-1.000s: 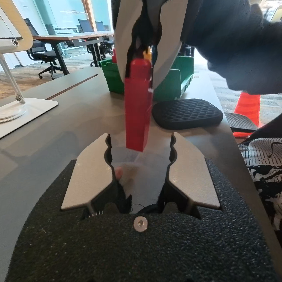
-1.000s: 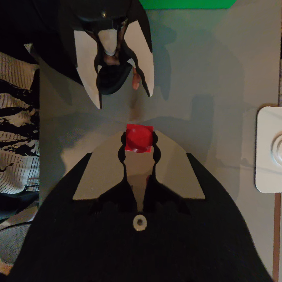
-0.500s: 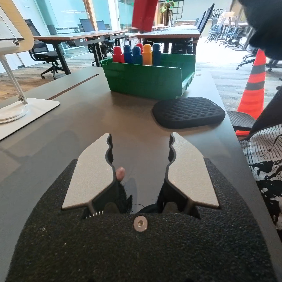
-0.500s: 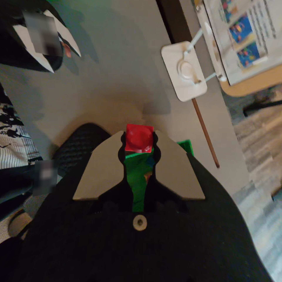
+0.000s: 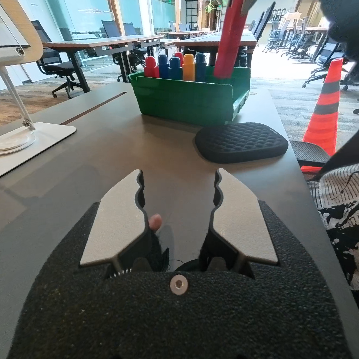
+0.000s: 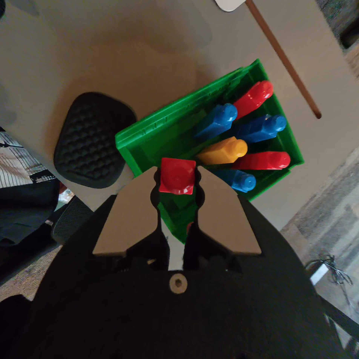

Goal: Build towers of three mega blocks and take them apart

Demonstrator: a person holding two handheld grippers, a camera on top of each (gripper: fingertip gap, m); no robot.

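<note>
My right gripper [image 6: 177, 175] is shut on the top of a tall red block tower [image 6: 176, 175], seen end-on from above. It hangs over the near right end of a green bin [image 6: 136, 136]. In the left wrist view the red tower [image 5: 228, 42] slants down into the right end of the green bin [image 5: 186, 99]. Several upright towers stand in the bin: red [image 5: 151, 67], blue [image 5: 174, 69] and yellow [image 5: 188, 66]. My left gripper [image 5: 178, 182] is open and empty, low over the grey table [image 5: 116, 155], well short of the bin.
A black textured pad [image 5: 240, 144] lies on the table right of the bin's front. A white stand base [image 5: 33, 136] sits at the left. An orange cone [image 5: 322, 108] and a chair stand off the table's right edge. A person's patterned clothing [image 5: 342, 204] is at right. Tip to tip, the grippers are about 35 cm apart.
My right gripper lifted the red tower from in front of the left gripper and carried it away and over to the green bin. The left gripper stayed open in place.
</note>
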